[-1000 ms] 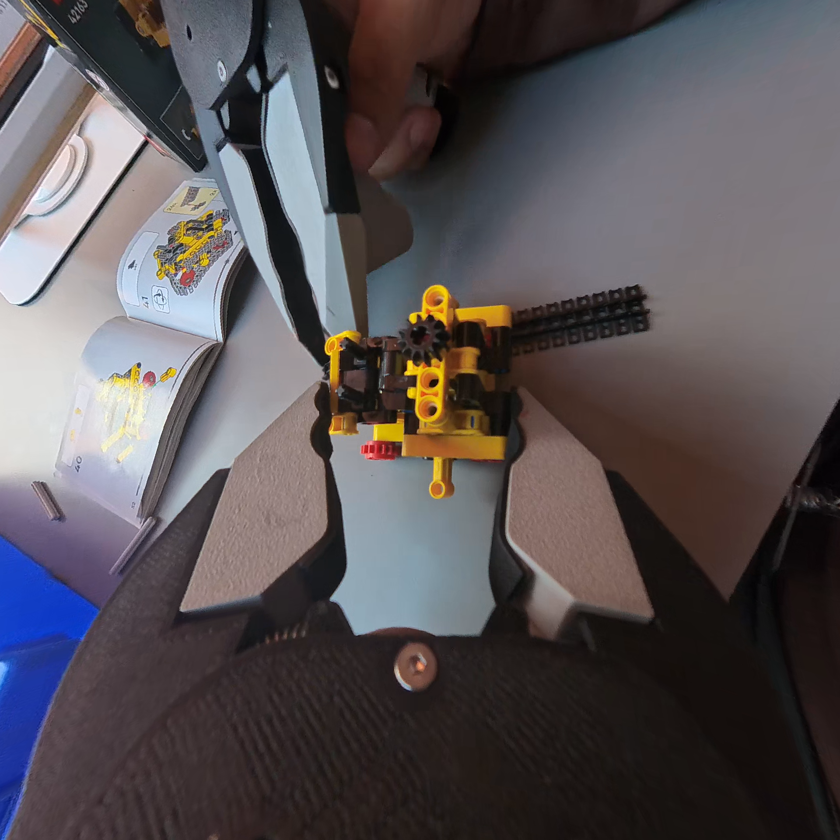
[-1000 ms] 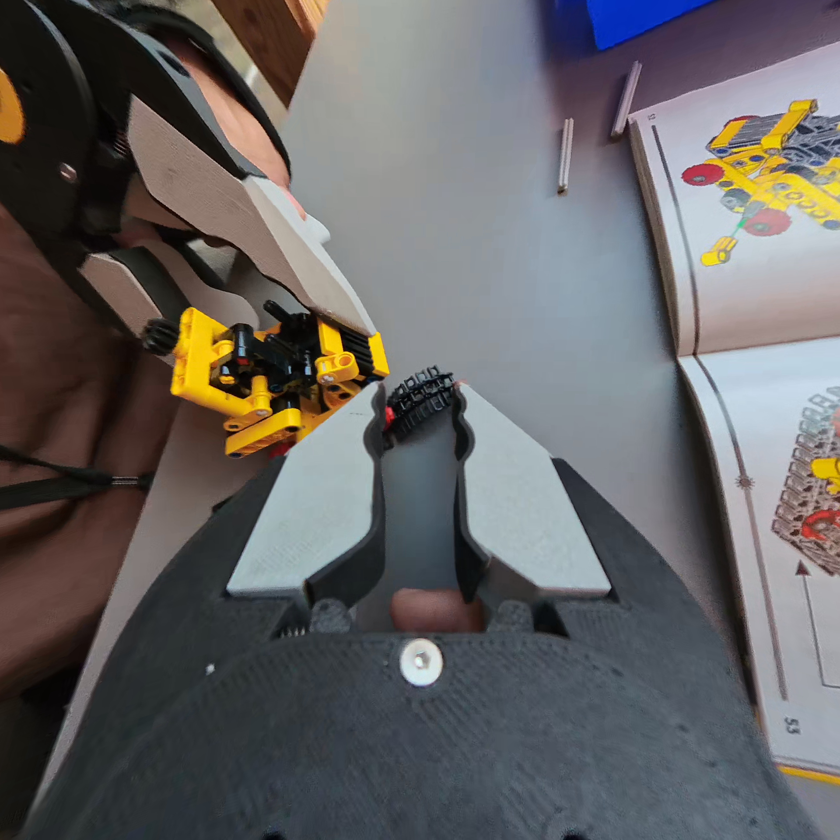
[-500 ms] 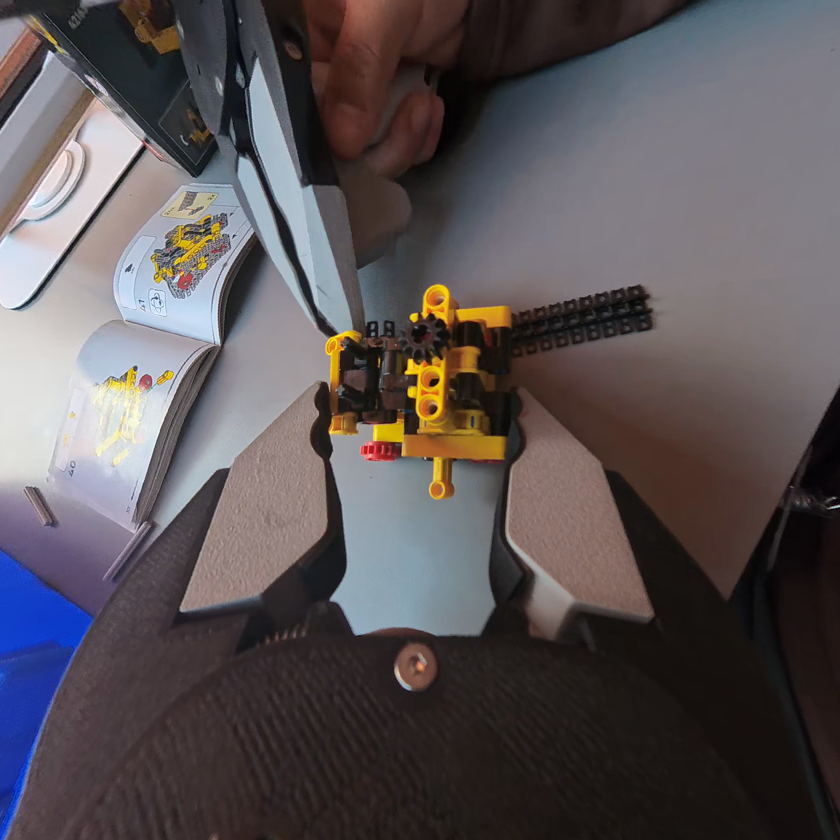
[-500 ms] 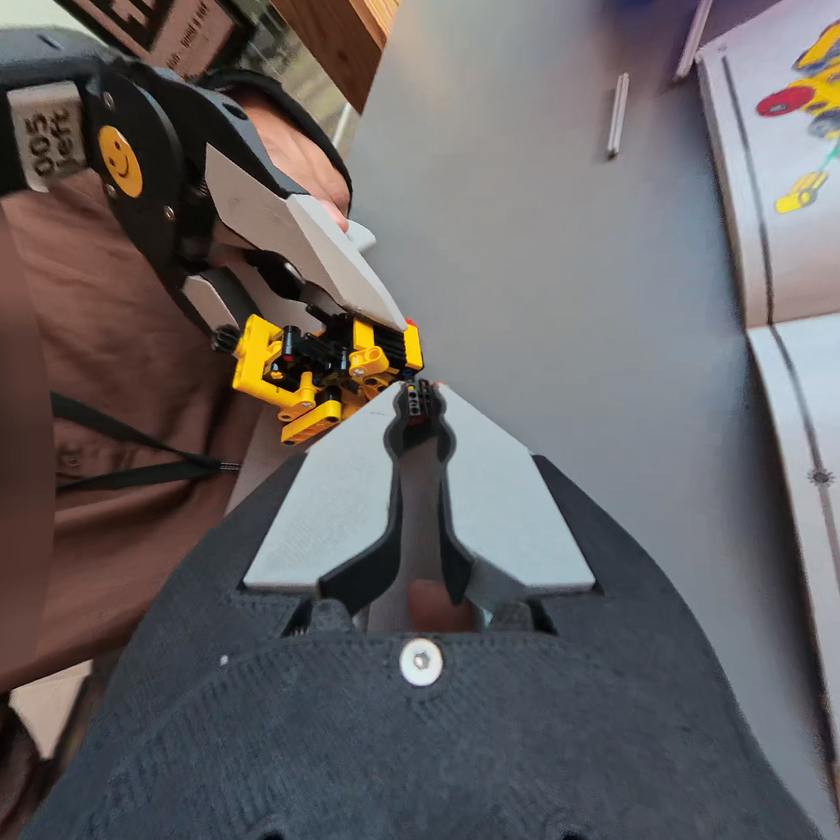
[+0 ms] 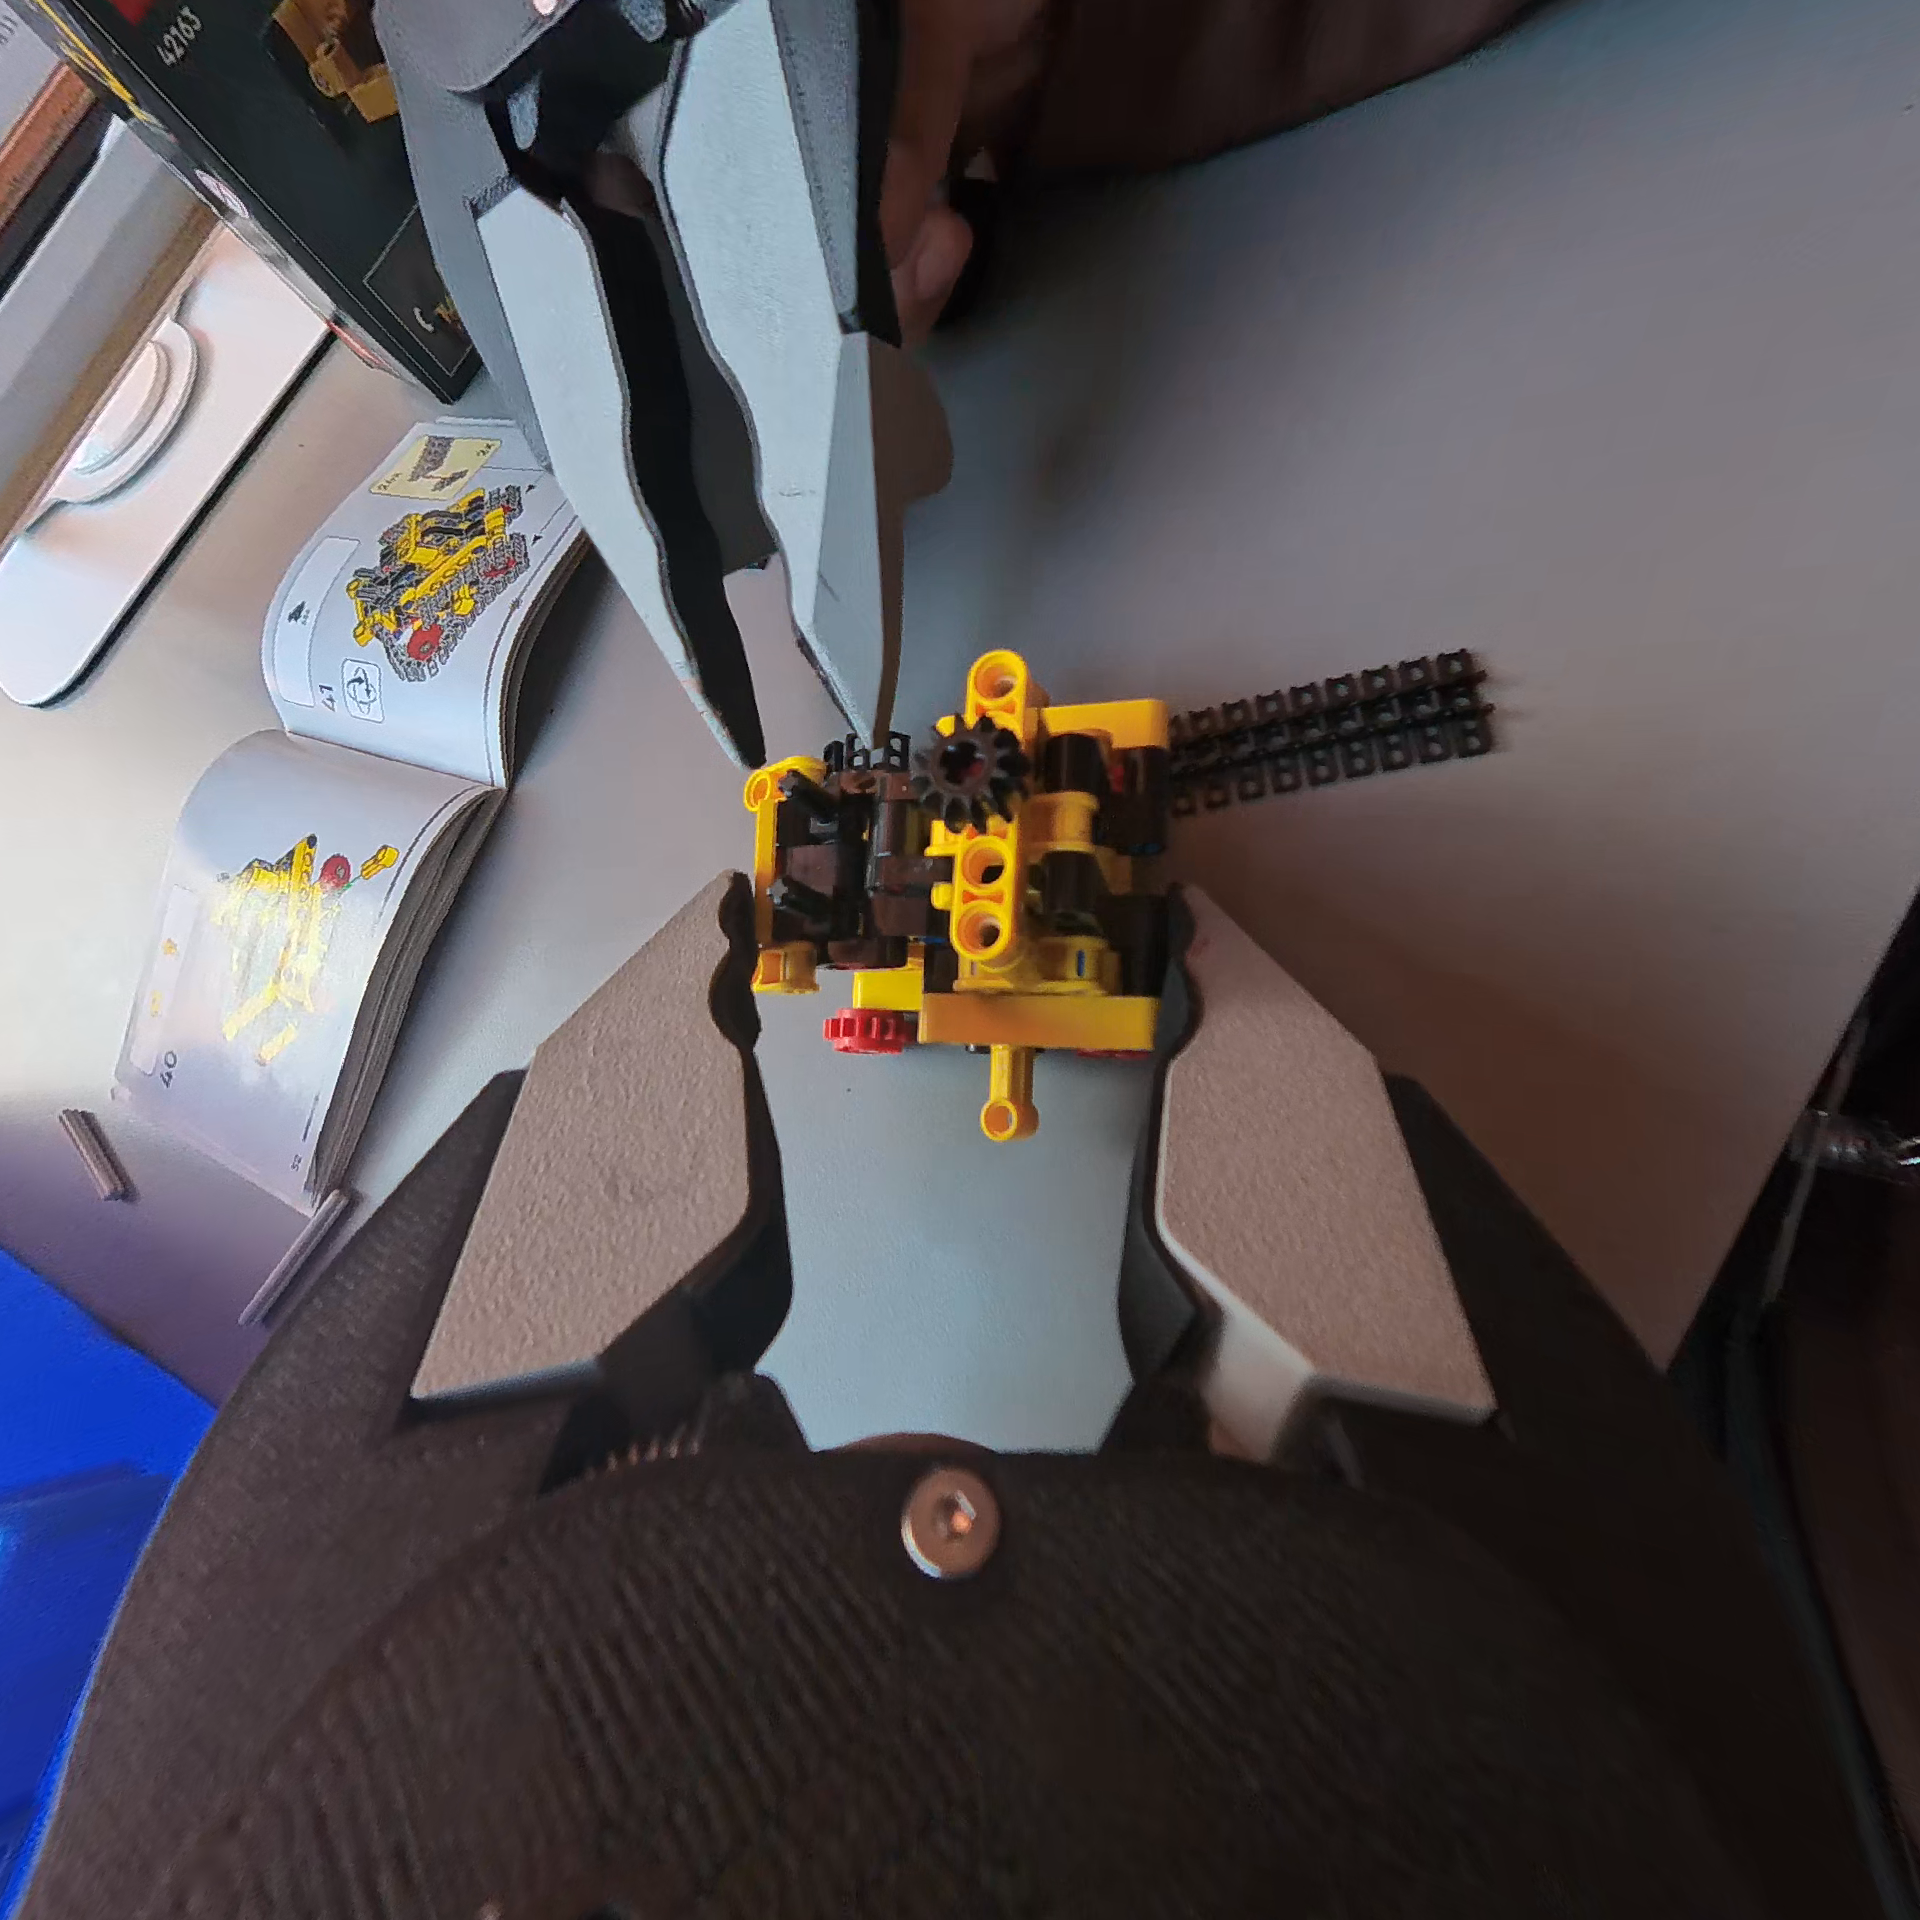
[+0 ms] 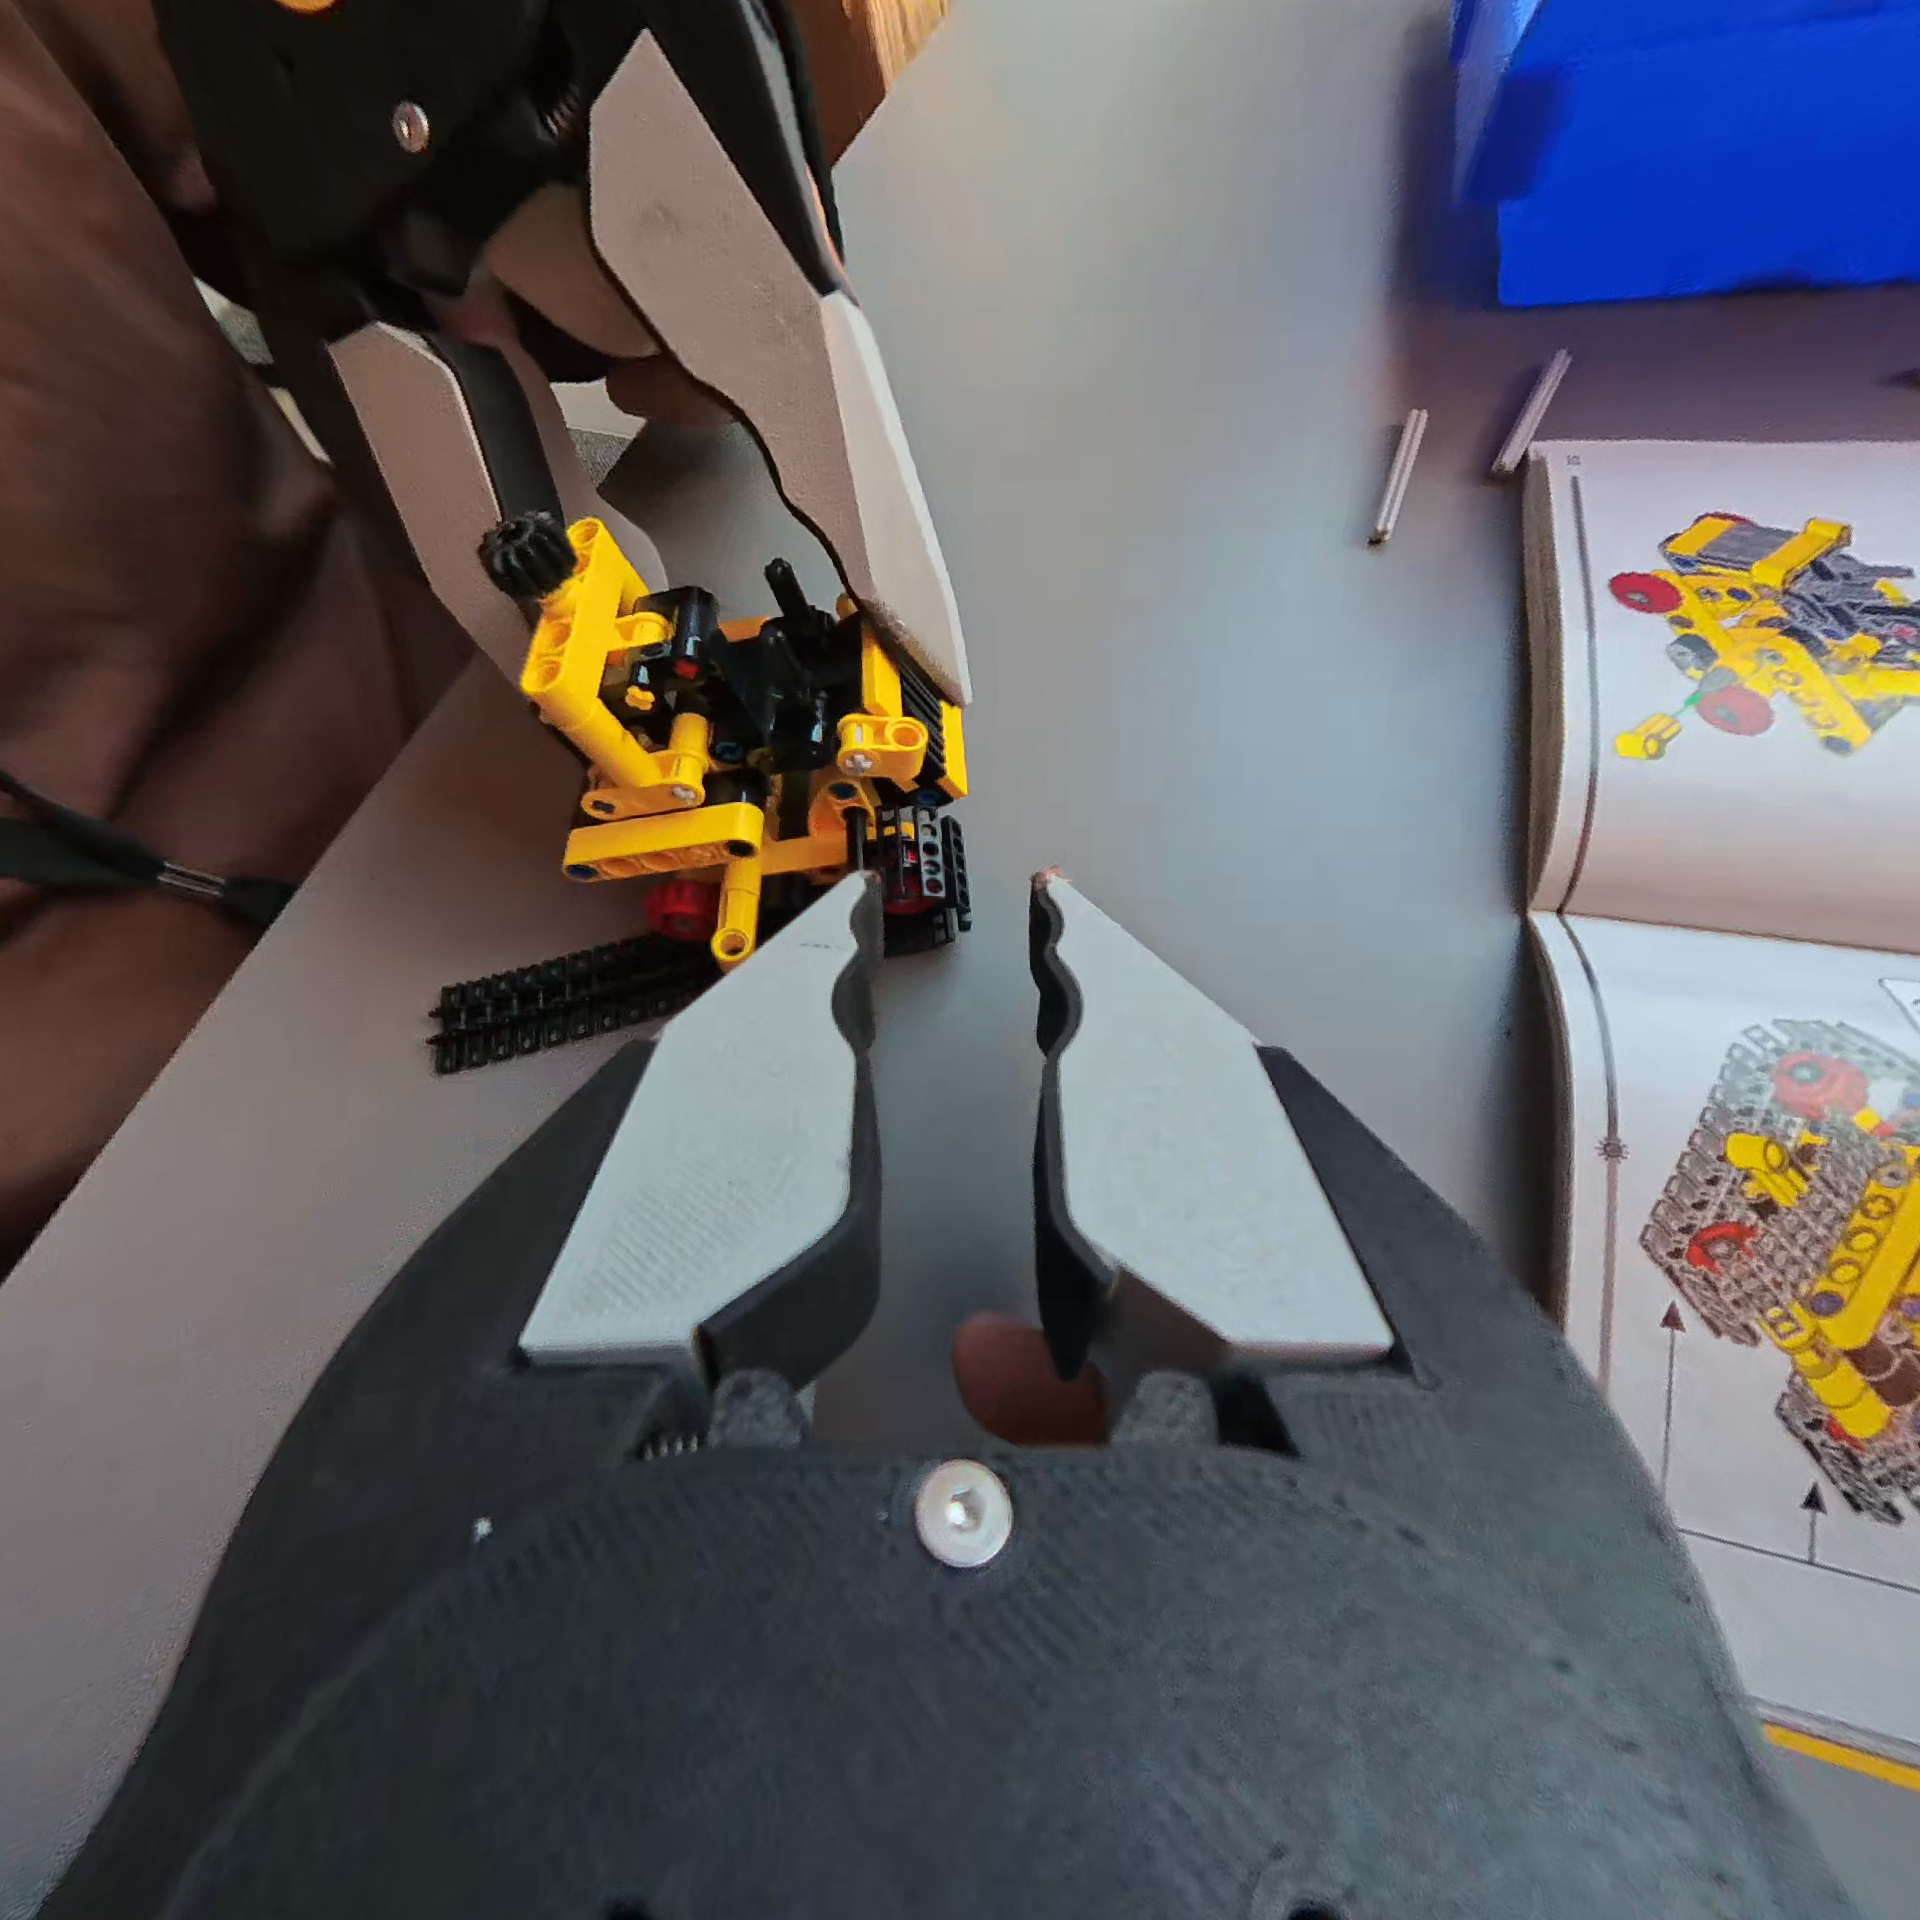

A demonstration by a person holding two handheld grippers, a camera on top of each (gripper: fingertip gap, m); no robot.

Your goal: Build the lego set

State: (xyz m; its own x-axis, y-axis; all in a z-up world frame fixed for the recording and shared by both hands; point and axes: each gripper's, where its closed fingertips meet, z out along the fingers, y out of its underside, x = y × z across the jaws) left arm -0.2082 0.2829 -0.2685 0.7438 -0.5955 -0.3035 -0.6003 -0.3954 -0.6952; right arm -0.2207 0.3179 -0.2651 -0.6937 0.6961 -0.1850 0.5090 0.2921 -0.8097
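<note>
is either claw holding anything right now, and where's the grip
Left claw grips the yellow model by its two sides. Right claw is open, holding nothing.

Black ribbed claw (image 6: pixel 951 883) bodies, grey fingers, seemingly brown sleeve.

You're working in mixed light: warm sun falls across the table (image 5: pixel 1455 987) on the right of the left wrist view, while the rest reads cool grey. The lego model (image 5: pixel 966 862) is sharp and evenly lit. In the right wrist view, the blue bin (image 6: pixel 1683 145) at top right is soft and smeared. Both views bulge strongly at the edges, so the booklet (image 6: pixel 1745 935) curves there. The near gripper bodies are dark, with little detail.
</note>
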